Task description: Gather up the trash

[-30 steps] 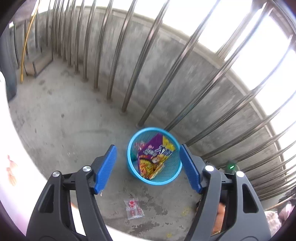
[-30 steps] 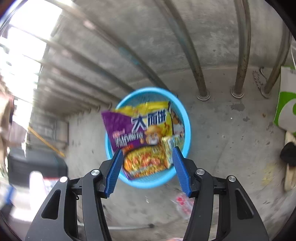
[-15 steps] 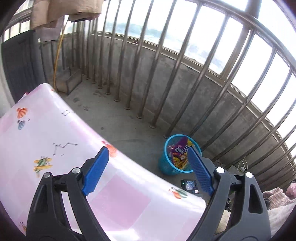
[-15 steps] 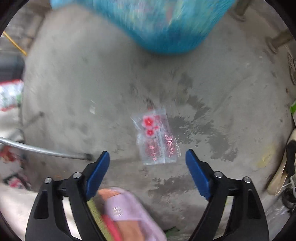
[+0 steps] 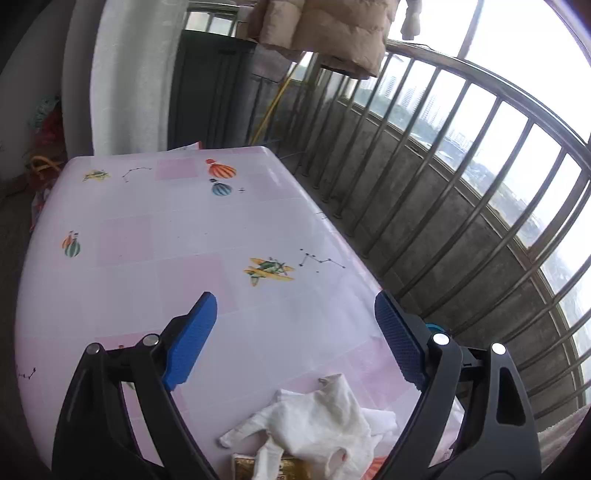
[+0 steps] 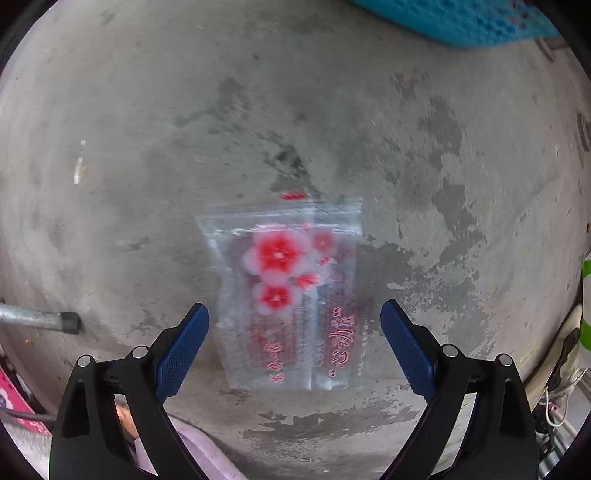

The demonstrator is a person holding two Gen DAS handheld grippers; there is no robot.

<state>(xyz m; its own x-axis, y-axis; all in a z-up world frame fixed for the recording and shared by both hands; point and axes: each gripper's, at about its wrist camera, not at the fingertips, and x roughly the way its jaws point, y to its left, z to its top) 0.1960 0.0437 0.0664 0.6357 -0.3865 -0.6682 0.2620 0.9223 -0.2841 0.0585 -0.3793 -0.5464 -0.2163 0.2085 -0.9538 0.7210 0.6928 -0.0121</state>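
Right gripper (image 6: 294,339): blue pads spread wide, jaws opening; nothing pinched. It points down at the concrete floor (image 6: 147,110). A clear bag (image 6: 284,291) printed with red flowers and red characters lies flat on the floor at frame centre; its lower half sits in the gap between the pads, touching neither. Picture slightly blurred. Blue basket (image 6: 461,18): only its mesh wall shows, along the top edge of the frame, well apart from the bag. A metal tube with a black end cap (image 6: 44,319) enters from the left edge. A lilac slipper (image 6: 192,446) shows at the bottom, behind the left finger.

Left gripper (image 5: 293,343): pads spread wide, nothing between them. It hangs over a table (image 5: 147,229) covered in pink cloth with balloon and aeroplane prints. A crumpled white tissue (image 5: 317,417) lies on the table at lower centre, nearer the camera than the pads and apart from them. A gold wrapper (image 5: 280,467) lies partly under the tissue at the bottom edge. Metal railing (image 5: 461,177) runs along the right of the frame. A beige coat (image 5: 332,29) hangs at top centre.
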